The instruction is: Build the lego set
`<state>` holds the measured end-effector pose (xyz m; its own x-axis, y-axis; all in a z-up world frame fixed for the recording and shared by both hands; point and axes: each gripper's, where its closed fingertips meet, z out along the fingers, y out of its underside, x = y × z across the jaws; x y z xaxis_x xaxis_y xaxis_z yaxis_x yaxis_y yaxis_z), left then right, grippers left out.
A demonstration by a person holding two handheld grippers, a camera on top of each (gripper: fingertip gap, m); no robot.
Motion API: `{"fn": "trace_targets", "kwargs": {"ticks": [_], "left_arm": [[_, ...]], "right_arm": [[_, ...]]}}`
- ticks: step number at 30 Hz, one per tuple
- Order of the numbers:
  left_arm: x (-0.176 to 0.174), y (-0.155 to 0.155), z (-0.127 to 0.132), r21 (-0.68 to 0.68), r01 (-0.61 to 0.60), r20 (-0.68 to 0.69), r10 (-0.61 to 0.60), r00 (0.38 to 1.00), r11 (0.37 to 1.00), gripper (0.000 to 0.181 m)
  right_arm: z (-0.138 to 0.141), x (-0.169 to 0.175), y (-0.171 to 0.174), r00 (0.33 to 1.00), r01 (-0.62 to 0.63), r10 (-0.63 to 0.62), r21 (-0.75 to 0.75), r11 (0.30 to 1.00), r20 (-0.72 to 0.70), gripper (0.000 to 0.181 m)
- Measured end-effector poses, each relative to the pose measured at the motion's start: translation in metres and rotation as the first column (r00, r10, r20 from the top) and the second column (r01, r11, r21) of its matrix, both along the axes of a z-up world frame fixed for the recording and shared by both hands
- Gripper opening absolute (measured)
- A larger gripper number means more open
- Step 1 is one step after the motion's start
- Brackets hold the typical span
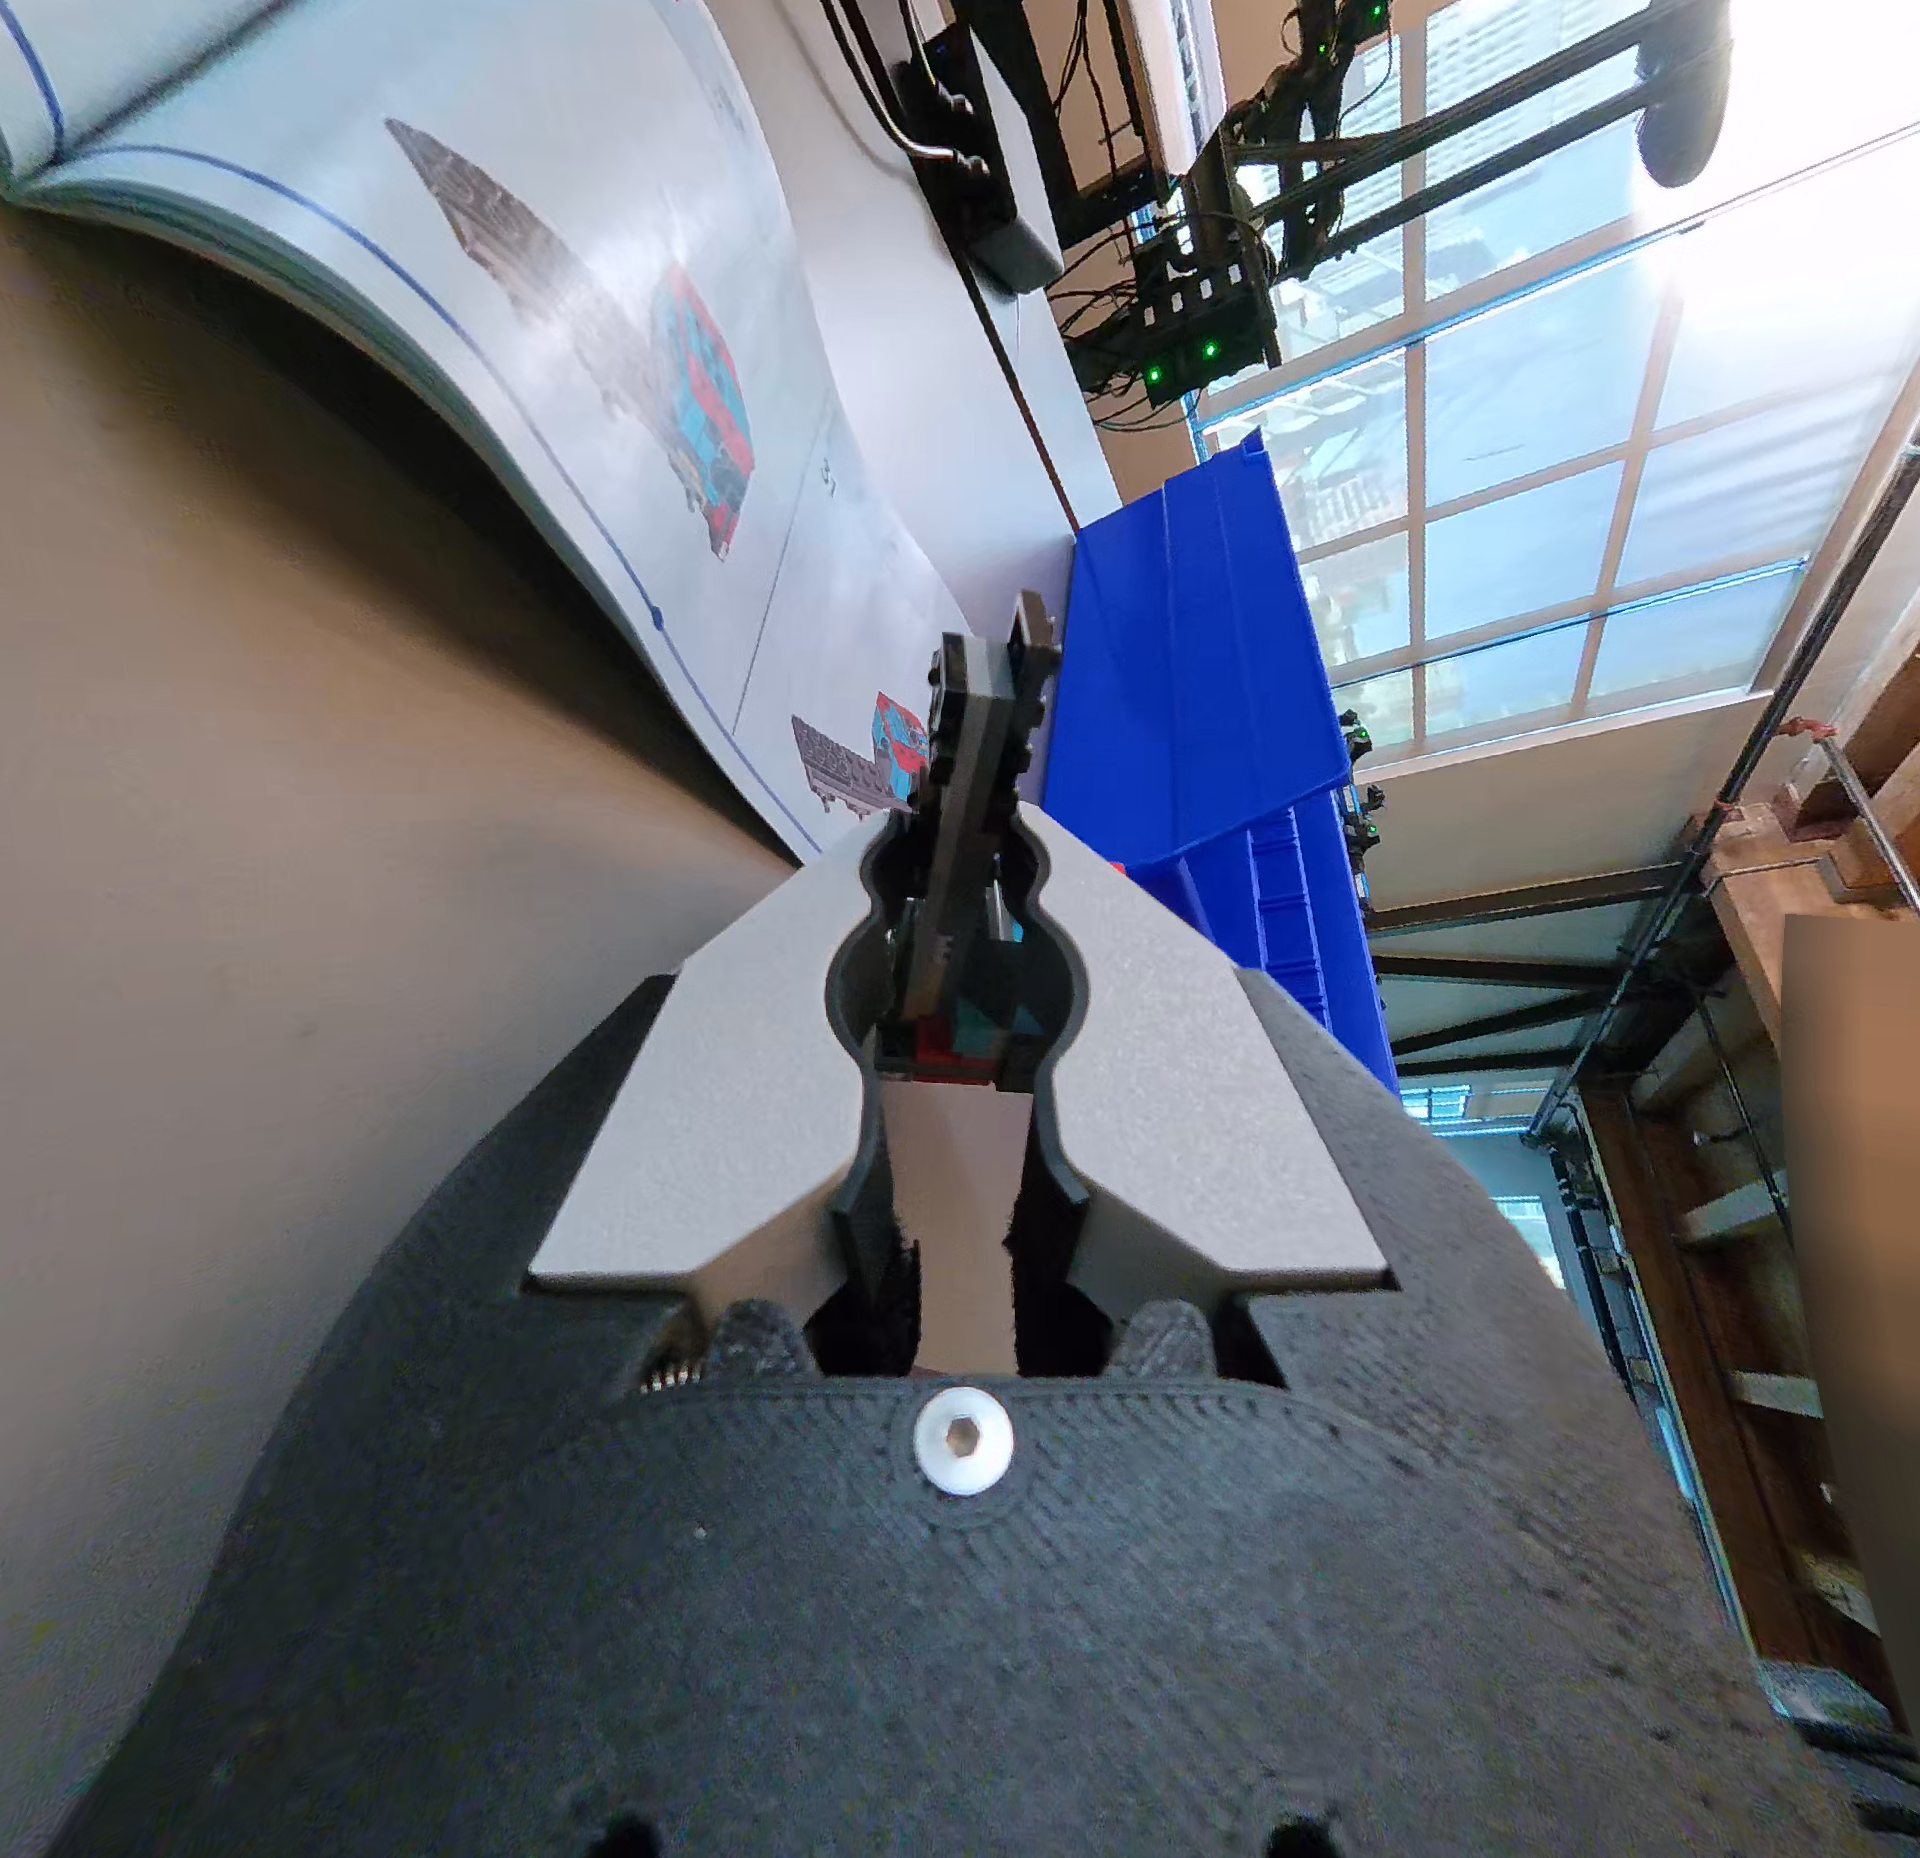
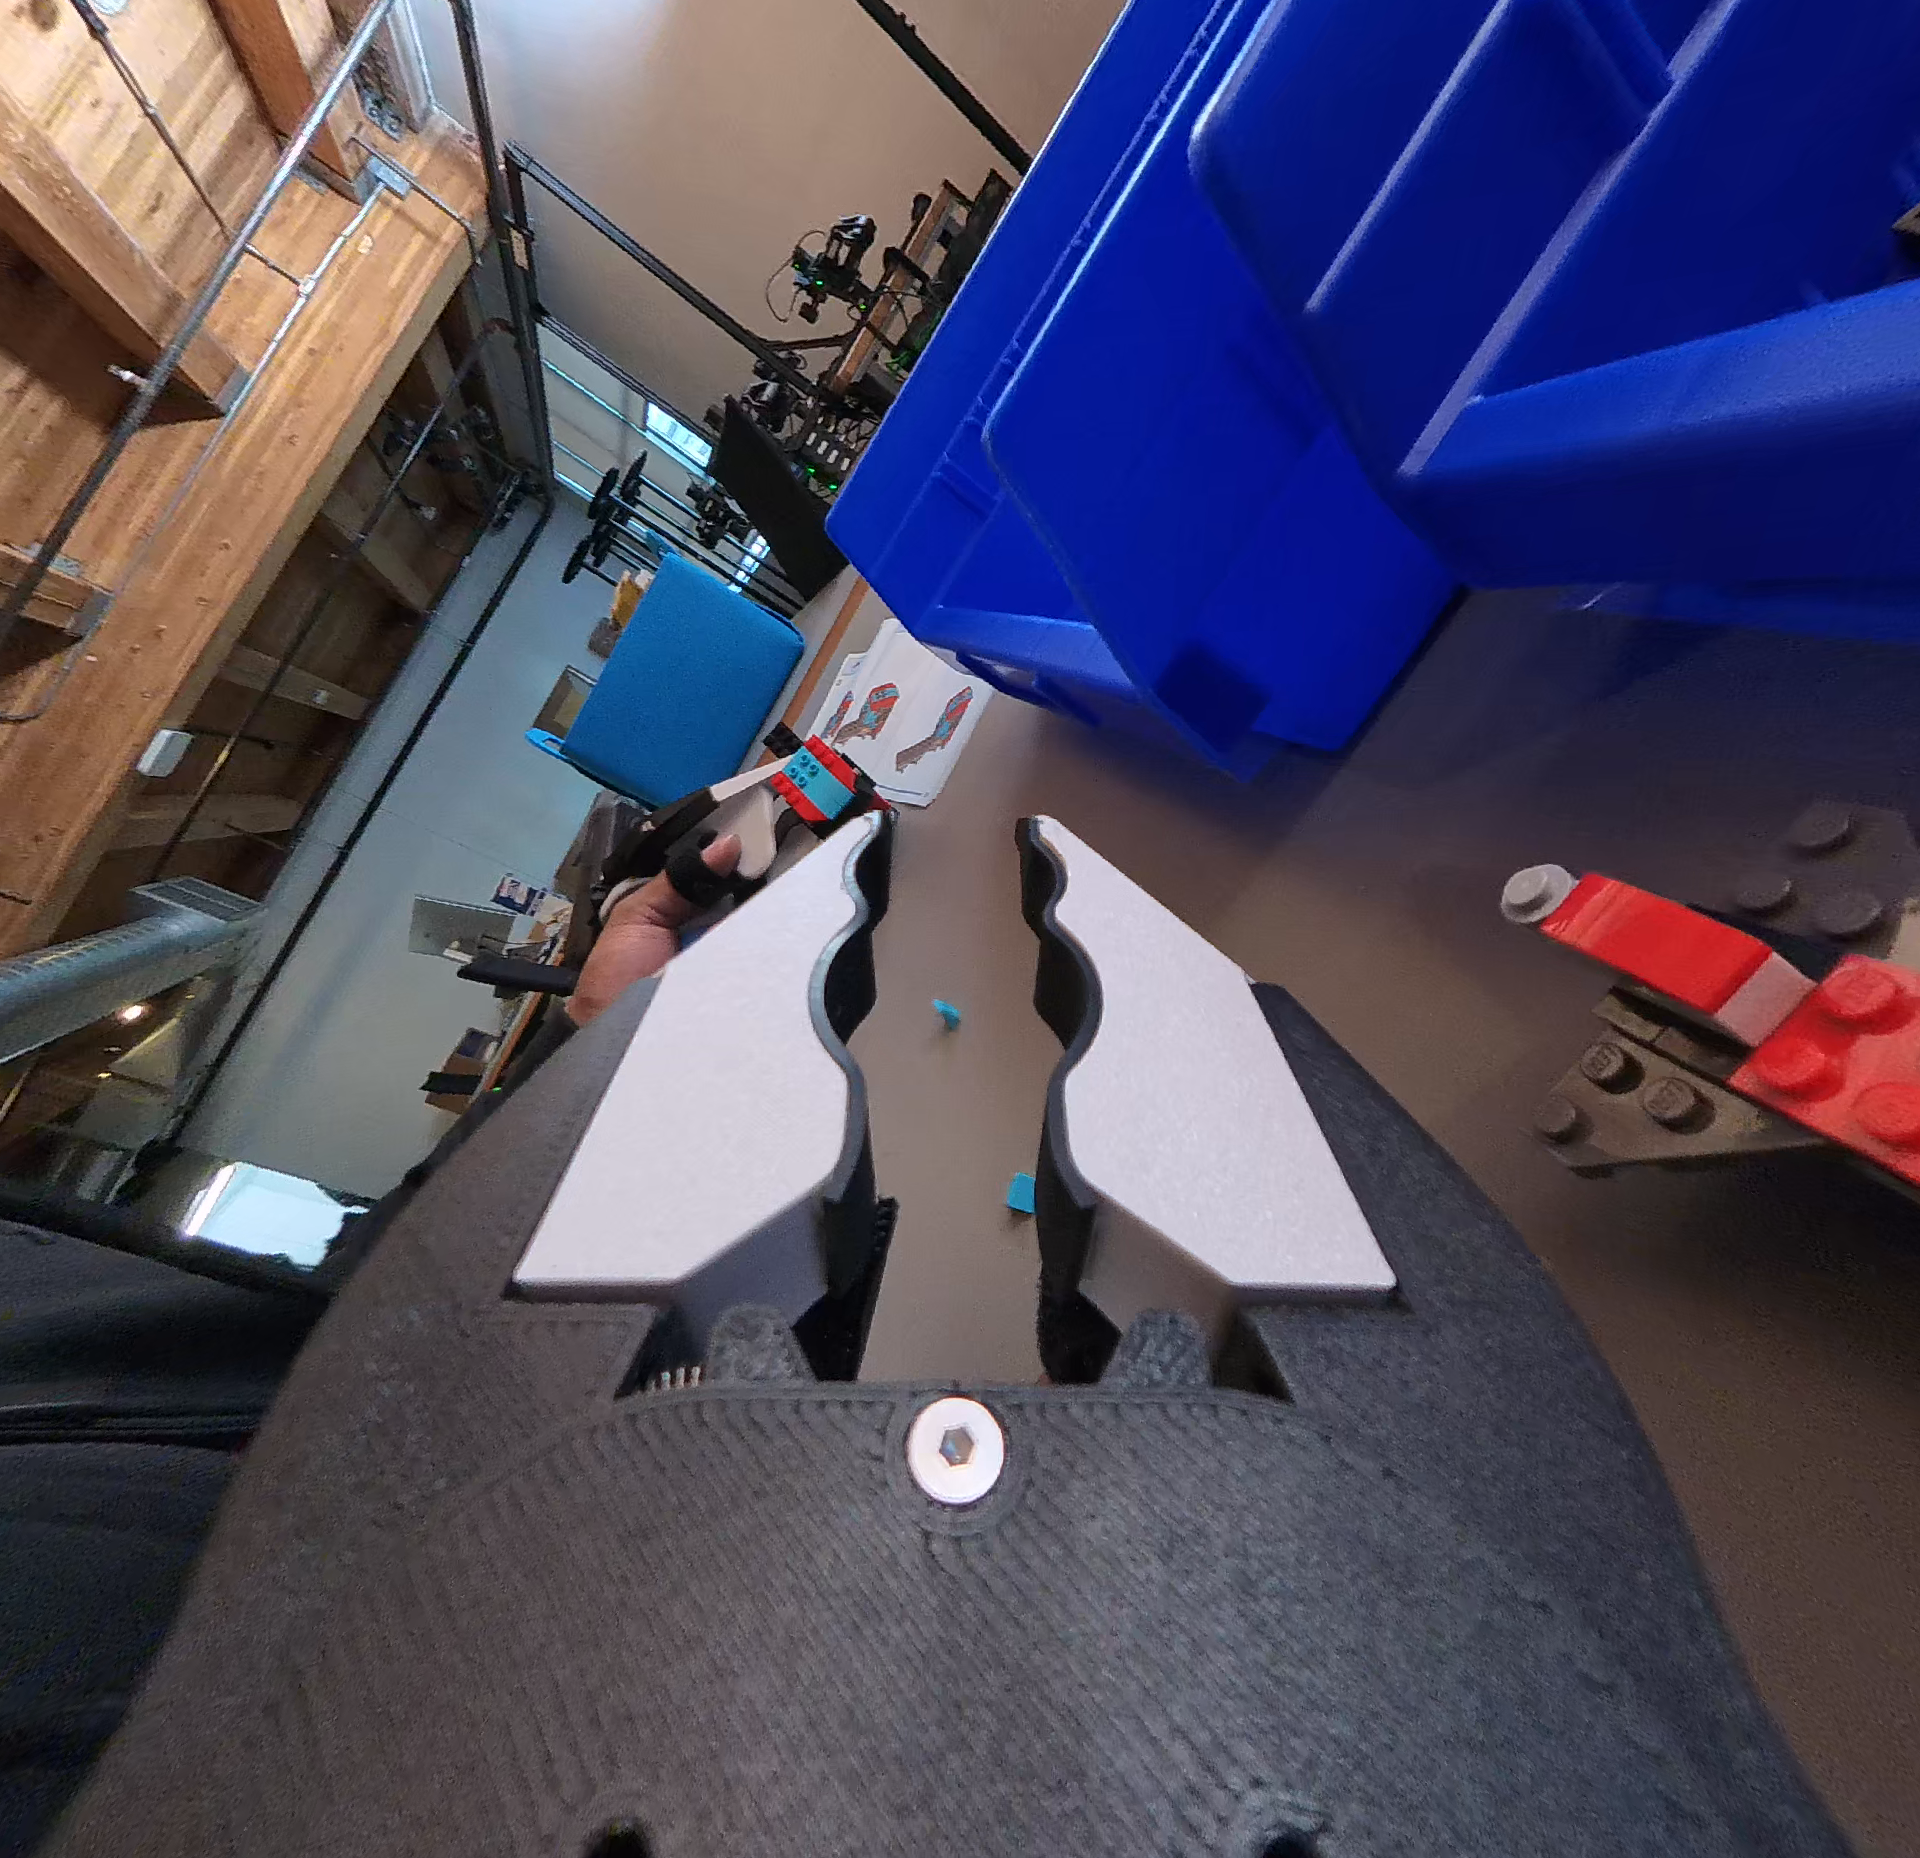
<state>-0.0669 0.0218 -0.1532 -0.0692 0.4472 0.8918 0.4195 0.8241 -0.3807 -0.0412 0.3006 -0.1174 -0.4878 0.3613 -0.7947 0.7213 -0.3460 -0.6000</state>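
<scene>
- The left gripper (image 1: pixel 951 852) has its jaws closed on a partly built lego model (image 1: pixel 971 821): a dark grey studded plate sticks out past the tips, with red and teal bricks seated deeper between the jaws.
- Seen from the right wrist view, that left gripper (image 2: pixel 774 806) is held up off the surface by a person's hand (image 2: pixel 634 935).
- An open instruction booklet (image 1: pixel 582 374) lies on the brown surface (image 1: pixel 208 769), beside a blue bin (image 1: pixel 1195 665).
- The right gripper (image 2: pixel 954 826) has its jaws parted, nothing between them, hovering over the surface (image 2: pixel 1455 1496).
- Two small teal pieces lie on the surface: one (image 2: pixel 945 1013) in the gap, another (image 2: pixel 1020 1190) by the right jaw.
- A second lego assembly (image 2: pixel 1745 1039), red bricks on dark grey plates, rests on the surface at the right.
- Stacked blue bins (image 2: pixel 1299 406) stand just beyond.
</scene>
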Motion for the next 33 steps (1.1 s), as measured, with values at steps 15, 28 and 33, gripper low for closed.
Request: {"fn": "trace_targets", "kwargs": {"ticks": [15,28,33], "left_arm": [[0.000,-0.003,0.000,0.005,-0.026,0.002,0.026,1.000,1.000,0.017],[0.002,-0.005,0.007,-0.033,-0.052,-0.046,0.050,0.998,0.998,0.017],[0.003,-0.004,0.010,-0.041,-0.055,-0.065,0.052,0.997,0.998,0.017]], "right_arm": [[0.000,0.002,-0.002,0.998,-0.045,0.046,-0.048,0.998,0.040,0.024],[0.007,0.011,0.002,0.996,-0.078,0.083,-0.116,0.990,0.035,0.024],[0.008,0.011,0.006,0.997,-0.066,0.071,-0.128,0.990,0.031,0.024]]}}
